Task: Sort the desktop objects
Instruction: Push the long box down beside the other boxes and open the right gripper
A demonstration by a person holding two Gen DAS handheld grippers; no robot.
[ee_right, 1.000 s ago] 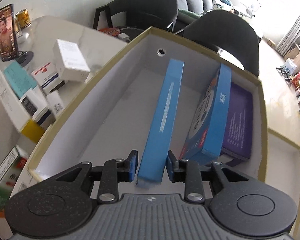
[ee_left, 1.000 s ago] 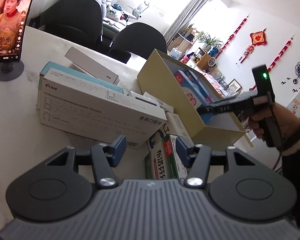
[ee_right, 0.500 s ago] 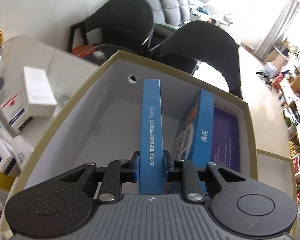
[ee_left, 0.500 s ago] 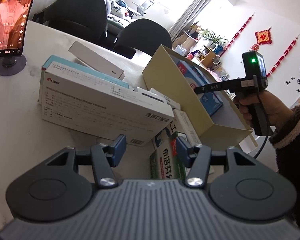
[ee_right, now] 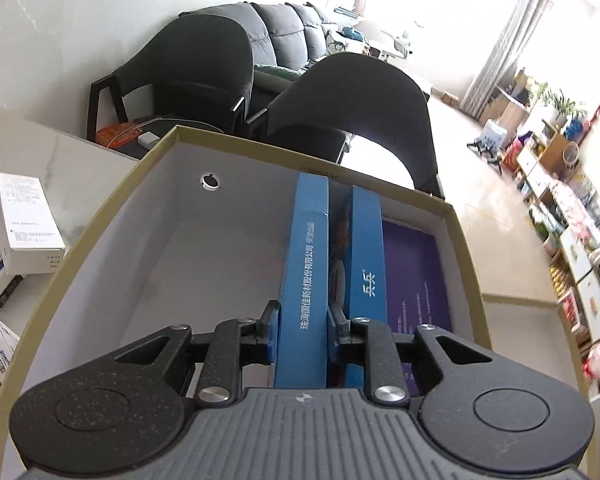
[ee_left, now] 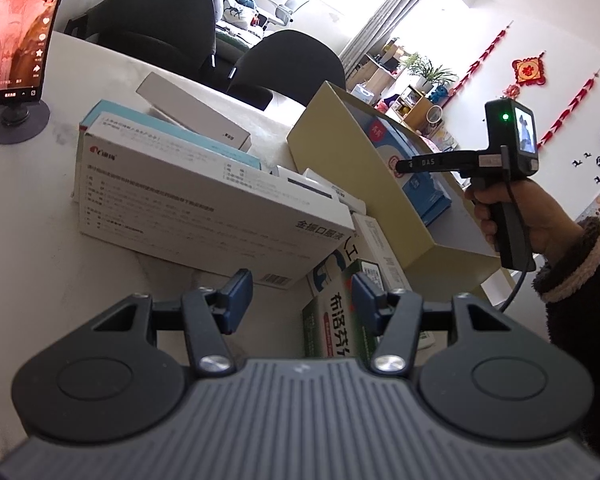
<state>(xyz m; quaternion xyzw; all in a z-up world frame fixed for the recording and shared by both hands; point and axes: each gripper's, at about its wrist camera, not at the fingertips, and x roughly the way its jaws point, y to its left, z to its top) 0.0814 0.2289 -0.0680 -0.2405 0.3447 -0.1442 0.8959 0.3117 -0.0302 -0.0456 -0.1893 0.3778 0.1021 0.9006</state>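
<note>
My right gripper is shut on a thin blue box, held on edge inside the tan cardboard box. Right of it a second blue box stands on edge, and a purple box lies flat on the floor of the cardboard box. In the left wrist view my left gripper is open above a pile of medicine boxes: a large white box, a green box and a white one behind. The right gripper reaches into the tan box, with a hand holding it.
A phone on a round stand plays video at the table's far left. Two black chairs stand behind the table. More white boxes lie left of the cardboard box. A lid edge sits to its right.
The right gripper has swung the thin blue box upright and moved it right, close beside the second blue box. The left gripper has stayed open over the pile.
</note>
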